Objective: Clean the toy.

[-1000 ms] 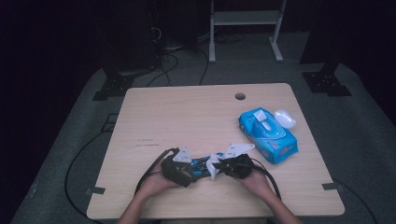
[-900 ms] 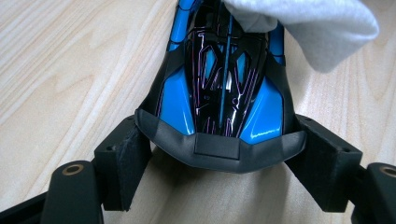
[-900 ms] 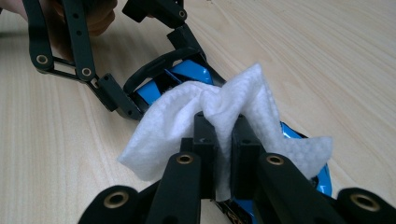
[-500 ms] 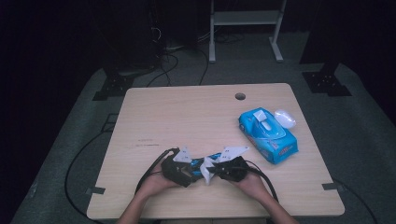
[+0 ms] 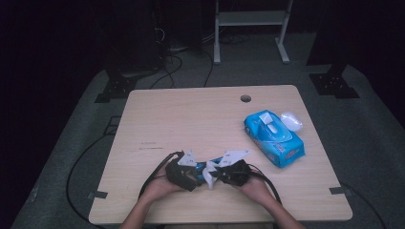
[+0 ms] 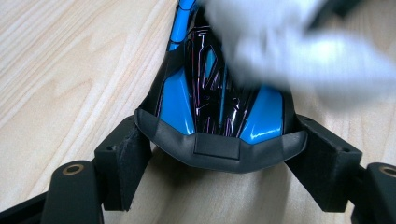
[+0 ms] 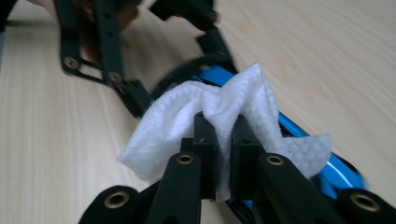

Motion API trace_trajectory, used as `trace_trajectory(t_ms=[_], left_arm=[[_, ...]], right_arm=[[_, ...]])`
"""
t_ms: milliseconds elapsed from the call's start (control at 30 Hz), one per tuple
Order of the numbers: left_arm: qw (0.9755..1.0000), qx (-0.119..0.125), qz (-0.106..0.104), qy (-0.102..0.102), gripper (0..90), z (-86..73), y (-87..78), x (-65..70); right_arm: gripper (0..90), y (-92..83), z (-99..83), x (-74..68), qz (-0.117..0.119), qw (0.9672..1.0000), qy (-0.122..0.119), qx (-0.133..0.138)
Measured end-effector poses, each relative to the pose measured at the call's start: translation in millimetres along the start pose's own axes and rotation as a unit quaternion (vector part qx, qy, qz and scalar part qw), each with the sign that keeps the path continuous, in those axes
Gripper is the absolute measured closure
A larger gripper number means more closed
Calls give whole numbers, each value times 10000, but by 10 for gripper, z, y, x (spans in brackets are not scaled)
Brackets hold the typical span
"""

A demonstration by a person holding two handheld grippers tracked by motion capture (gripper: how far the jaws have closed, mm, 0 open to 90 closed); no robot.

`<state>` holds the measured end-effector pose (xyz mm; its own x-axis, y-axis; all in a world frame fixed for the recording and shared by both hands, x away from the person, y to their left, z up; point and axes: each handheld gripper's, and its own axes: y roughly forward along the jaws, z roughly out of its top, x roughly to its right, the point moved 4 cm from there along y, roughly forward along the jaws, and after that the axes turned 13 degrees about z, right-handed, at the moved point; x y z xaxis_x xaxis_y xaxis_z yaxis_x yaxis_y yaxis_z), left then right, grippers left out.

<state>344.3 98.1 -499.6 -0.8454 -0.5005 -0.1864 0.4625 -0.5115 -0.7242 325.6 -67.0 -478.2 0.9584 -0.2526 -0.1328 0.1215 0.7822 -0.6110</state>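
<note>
Your left hand-held gripper [image 5: 193,172] has its jaws clamped on the blue-and-black toy car [image 6: 219,100], pads pressing both flanks at its dark bumper end, w/ the car resting on the counter [image 5: 191,119]. In the high view the car [image 5: 213,163] sits near the front edge, btwn your two hands. Your right hand-held gripper [image 7: 223,140] is closed tight on a white wipe [image 7: 187,119], pinched at the middle so it bunches out both sides of the jaws. The wipe lies right against the top of the car [image 7: 303,140]; in the left gripper view it shows as a blurred white patch [image 6: 299,44] over the car's far end. The two hand-held grippers face each other, tips nearly meeting. Off to the right, well apart, lies a blue wipes pack [image 5: 273,137] w/ its lid flipped open.
</note>
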Motion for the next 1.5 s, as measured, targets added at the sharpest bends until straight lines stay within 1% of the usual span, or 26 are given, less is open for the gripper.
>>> trace_trajectory(t_ms=[100, 167, 233, 300, 333, 400, 467, 500, 533, 567, 600, 667, 733, 767, 800, 900, 967, 1100, 1133, 1233, 1267, 1300, 1333, 1367, 1433, 1500], left_arm=[[10000, -12, 6, 29, 248, -2, -3, -2], [10000, -7, 6, 18, 249, -4, -4, -2], [10000, 24, 8, -23, 249, -7, -3, 4], [10000, 19, -13, -2, 250, -6, -2, 0], [10000, 26, -23, -11, 249, -4, 1, 0], [10000, 32, -18, -8, 249, 4, 8, 4], [10000, 24, 7, -12, 249, 11, 13, 10], [10000, 17, 10, -8, 249, 12, 12, 10], [10000, 14, 12, -7, 249, 12, 12, 10], [10000, 14, 12, -7, 249, 12, 12, 10], [10000, 6, 25, -5, 249, 13, 13, 15], [10000, 15, 55, 3, 250, 15, 16, 20], [10000, 7, 34, -9, 250, 14, 14, 16], [10000, 7, 21, -8, 250, 12, 13, 15], [10000, 18, 22, -20, 250, 13, 15, 16], [10000, 31, 16, -18, 251, 16, 22, 15], [10000, 32, 28, -13, 250, 19, 22, 20], [10000, 26, 36, -41, 251, 13, 16, 21], [10000, 31, 34, -47, 252, 13, 18, 20], [10000, 48, 56, -39, 254, 19, 25, 26], [10000, 45, 59, 3, 254, 26, 31, 25], [10000, 47, 56, -2, 254, 26, 32, 25], [10000, 56, 55, -15, 254, 26, 33, 28], [10000, 52, 57, -15, 254, 27, 34, 29], [10000, 40, 59, -7, 254, 26, 32, 27], [10000, 42, 54, -35, 254, 25, 32, 29]], right_arm=[[830, 139, 107, -59, 78, 9998, -136, -74], [830, 160, 124, -54, 91, 9998, -151, -112], [830, 118, 123, -6, 87, 9997, -122, -182], [830, 13, 78, 56, -40, 9999, -40, -121], [830, -45, 48, 89, -116, 9999, 51, -93], [830, -115, 3, 127, -168, 9997, 137, -67], [830, -116, -13, 122, -162, 9998, 139, -46], [830, -99, -3, 107, -149, 9998, 128, -38], [830, -63, 16, 87, -70, 9999, 112, -23], [830, -63, 16, 87, -70, 9999, 112, -23], [830, 62, 70, 17, 89, 9999, 6, -62], [829, 161, 121, -29, 154, 9998, -88, -107], [830, 211, 179, -29, 99, 9995, -166, -230], [831, 206, 205, -3, 68, 9997, -153, -197], [831, 183, 227, 35, 23, 9999, -53, -156], [831, 155, 250, 130, 35, 9998, 149, -92], [831, 181, 286, 150, -52, 9998, 192, -90], [831, 302, 330, 219, -34, 9994, 279, -192], [831, 298, 325, 245, 17, 9993, 333, -155], [831, 239, 294, 295, -38, 9992, 386, -137], [831, 132, 247, 361, -188, 9987, 448, -139], [831, 87, 225, 393, -353, 9983, 419, -190], [831, 62, 211, 413, -392, 9980, 450, -201], [832, 44, 200, 434, -302, 9978, 568, -141], [832, 71, 208, 421, -242, 9982, 532, -114], [831, 155, 255, 352, -1, 9986, 514, -80]])
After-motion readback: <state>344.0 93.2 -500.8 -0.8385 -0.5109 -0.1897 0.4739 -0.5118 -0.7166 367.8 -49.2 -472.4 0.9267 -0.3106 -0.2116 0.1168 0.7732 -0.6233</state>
